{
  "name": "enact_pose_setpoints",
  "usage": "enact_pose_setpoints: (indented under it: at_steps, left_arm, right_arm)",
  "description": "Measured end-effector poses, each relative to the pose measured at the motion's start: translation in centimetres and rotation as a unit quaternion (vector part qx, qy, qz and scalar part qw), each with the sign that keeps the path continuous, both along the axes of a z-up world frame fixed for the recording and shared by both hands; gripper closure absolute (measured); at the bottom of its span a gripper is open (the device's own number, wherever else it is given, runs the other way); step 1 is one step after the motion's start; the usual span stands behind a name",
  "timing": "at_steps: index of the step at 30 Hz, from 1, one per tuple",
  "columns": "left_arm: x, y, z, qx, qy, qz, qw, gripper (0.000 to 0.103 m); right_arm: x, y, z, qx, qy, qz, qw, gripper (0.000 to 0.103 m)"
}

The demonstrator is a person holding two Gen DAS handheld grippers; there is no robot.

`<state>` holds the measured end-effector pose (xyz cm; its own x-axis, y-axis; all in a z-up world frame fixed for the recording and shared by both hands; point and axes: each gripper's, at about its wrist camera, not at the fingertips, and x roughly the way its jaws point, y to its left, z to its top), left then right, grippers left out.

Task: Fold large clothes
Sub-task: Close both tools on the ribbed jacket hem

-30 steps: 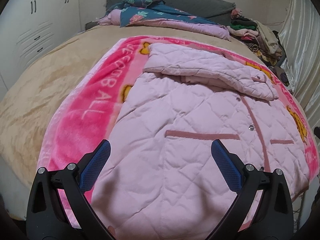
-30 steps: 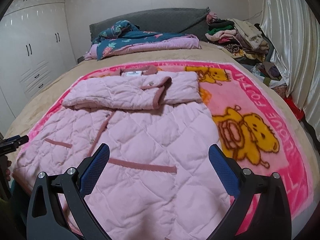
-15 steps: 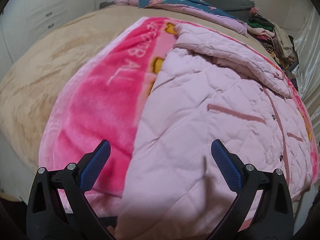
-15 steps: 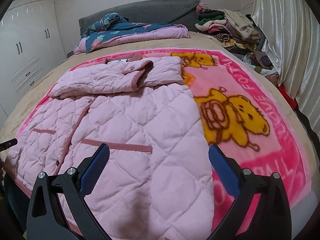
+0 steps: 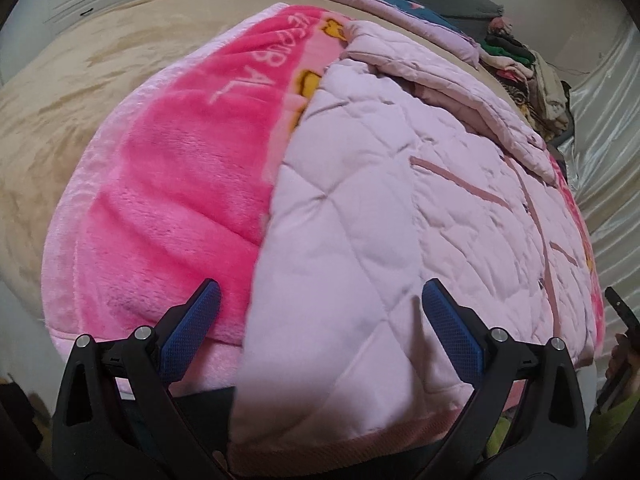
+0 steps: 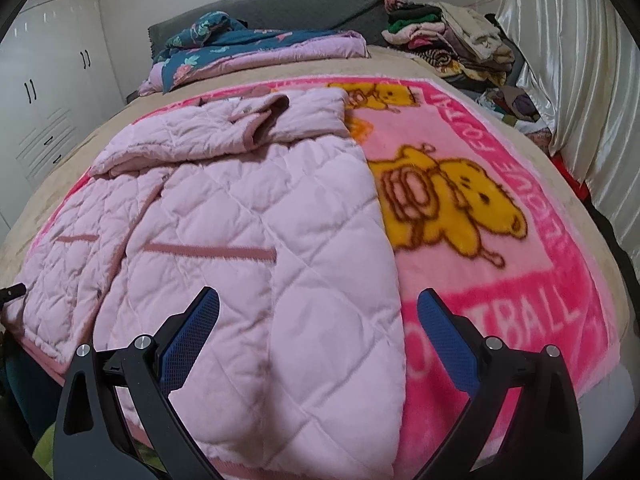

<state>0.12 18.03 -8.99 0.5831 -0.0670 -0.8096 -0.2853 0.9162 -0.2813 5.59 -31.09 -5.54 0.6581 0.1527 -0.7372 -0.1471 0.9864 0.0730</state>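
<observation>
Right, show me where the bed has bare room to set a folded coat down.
Free: the pink blanket to the right of the pink coat, around the bear print, and the beige bedspread to the blanket's left. Crowded: the headboard end with the floral quilt, and the far right corner with the clothes pile.

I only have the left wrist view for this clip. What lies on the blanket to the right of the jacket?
Observer: A yellow bear print on the pink blanket, bare of clothing.
Operator: Is the right gripper holding anything?
Observer: No, the right gripper is open, straddling the jacket's right edge near the hem.
Operator: How do the sleeves lie?
Observer: Both sleeves are folded across the chest, cuffs meeting.
</observation>
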Motion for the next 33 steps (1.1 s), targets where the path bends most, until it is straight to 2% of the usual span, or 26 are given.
enact_pose_setpoints:
  at_steps: [2, 3, 6, 10, 12, 18, 20, 25, 27, 33]
  left_arm:
    - [0.1, -0.5, 0.0, 0.001, -0.003, -0.008, 1.0000, 0.019]
    - [0.1, -0.9, 0.1, 0.001, -0.006, -0.013, 0.9999, 0.029]
    - [0.1, -1.7, 0.1, 0.027, -0.008, -0.017, 0.9995, 0.036]
    - [-0.2, -1.7, 0.6, 0.022, -0.020, -0.016, 0.9994, 0.051]
    - [-0.4, -1.7, 0.9, 0.021, -0.024, -0.017, 0.9993, 0.054]
    - [-0.6, -1.7, 1.0, 0.019, -0.023, -0.016, 0.9994, 0.055]
    - [-0.7, -1.7, 0.9, 0.019, -0.022, -0.016, 0.9995, 0.055]
    - [-1.1, -1.4, 0.5, 0.010, -0.020, -0.008, 0.9997, 0.050]
    - [-1.1, -1.3, 0.3, 0.007, -0.018, -0.006, 0.9998, 0.047]
    - [-1.1, -1.7, 0.2, 0.015, -0.015, -0.005, 0.9998, 0.046]
  right_arm:
    - [-0.4, -0.6, -0.4, 0.000, 0.010, -0.002, 1.000, 0.004]
    - [-0.6, -0.9, -0.5, 0.001, 0.014, -0.003, 1.000, 0.004]
    - [-1.3, -2.1, -1.4, 0.007, 0.035, -0.008, 0.999, 0.004]
    - [-2.1, -3.3, -3.2, 0.018, 0.065, -0.009, 0.998, 0.004]
    - [-2.5, -3.8, -4.3, 0.036, 0.087, -0.005, 0.996, 0.004]
    - [-3.6, -3.7, -6.5, 0.095, 0.124, 0.021, 0.987, 0.005]
    - [-4.0, -3.3, -6.9, 0.103, 0.126, 0.031, 0.986, 0.008]
    - [-5.0, -3.0, -6.7, 0.129, 0.107, 0.056, 0.984, 0.042]
    - [-5.3, -3.0, -6.3, 0.137, 0.090, 0.068, 0.984, 0.050]
    - [-4.7, -3.0, -6.9, 0.149, 0.097, 0.075, 0.981, 0.045]
